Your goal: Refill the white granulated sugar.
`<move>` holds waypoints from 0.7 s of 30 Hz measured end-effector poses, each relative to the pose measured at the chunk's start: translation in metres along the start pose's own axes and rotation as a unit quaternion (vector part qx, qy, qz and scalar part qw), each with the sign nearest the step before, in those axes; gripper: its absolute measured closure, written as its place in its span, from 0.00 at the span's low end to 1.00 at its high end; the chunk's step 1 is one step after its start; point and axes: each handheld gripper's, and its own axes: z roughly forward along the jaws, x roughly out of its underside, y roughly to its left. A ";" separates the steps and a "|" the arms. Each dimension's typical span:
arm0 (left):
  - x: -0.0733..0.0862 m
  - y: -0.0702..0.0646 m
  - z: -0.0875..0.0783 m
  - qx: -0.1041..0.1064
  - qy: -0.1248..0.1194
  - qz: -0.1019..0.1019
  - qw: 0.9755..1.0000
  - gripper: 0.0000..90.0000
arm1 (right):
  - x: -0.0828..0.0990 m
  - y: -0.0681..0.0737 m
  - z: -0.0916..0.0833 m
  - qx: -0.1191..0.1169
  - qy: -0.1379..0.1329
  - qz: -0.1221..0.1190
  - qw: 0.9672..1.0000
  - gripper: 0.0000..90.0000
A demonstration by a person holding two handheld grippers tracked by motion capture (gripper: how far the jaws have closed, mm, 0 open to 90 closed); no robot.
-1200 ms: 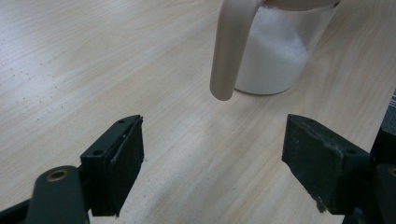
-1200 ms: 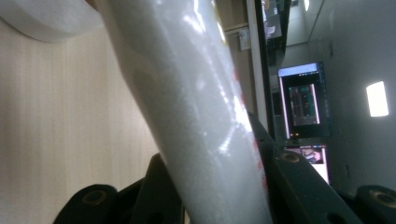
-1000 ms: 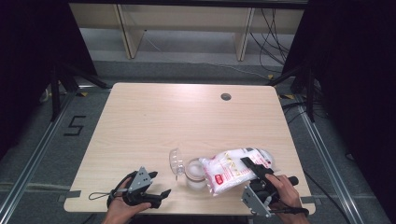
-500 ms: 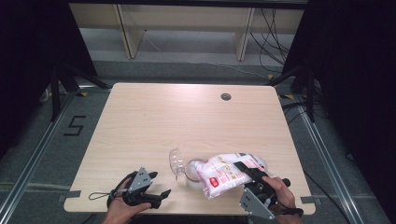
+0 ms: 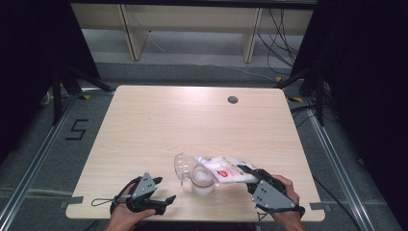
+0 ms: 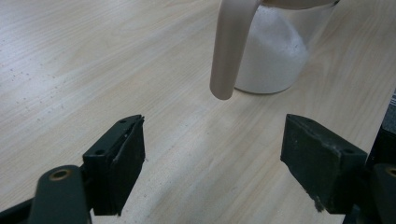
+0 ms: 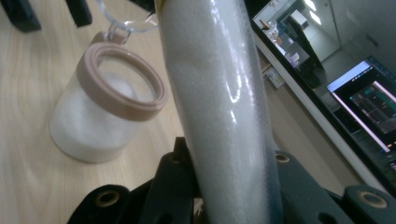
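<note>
Near the table's front edge, a clear jar with a tan collar and hinged-open lid stands upright, partly filled with white granules. Just right of it the right gripper is clamped on a white refill bag, jaws having just been closing further with the bag between them; in the right gripper view the bag is squeezed between both jaws and its far end runs beyond and beside the jar mouth, not plainly over it. The left gripper rests on the table, left of the jar, jaws wide apart and empty; in the left gripper view the jar and its tan lid strap sit ahead, untouched. Judged step: pouring the bag into the jar. To be done well, the spout should be centred over the opening before more tilt is added, tilt raised slowly so flow stays narrow, grip kept firm but not crushing. Jar is unsecured; bracing it with the left gripper is advised, since a nudge from the bag could tip it. Spill risk highest at the rim's near side.
</note>
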 end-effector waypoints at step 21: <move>0.000 0.000 0.000 0.000 0.000 -0.002 1.000 0.24 | 0.048 -0.029 0.043 0.000 -0.062 0.253 0.965 0.90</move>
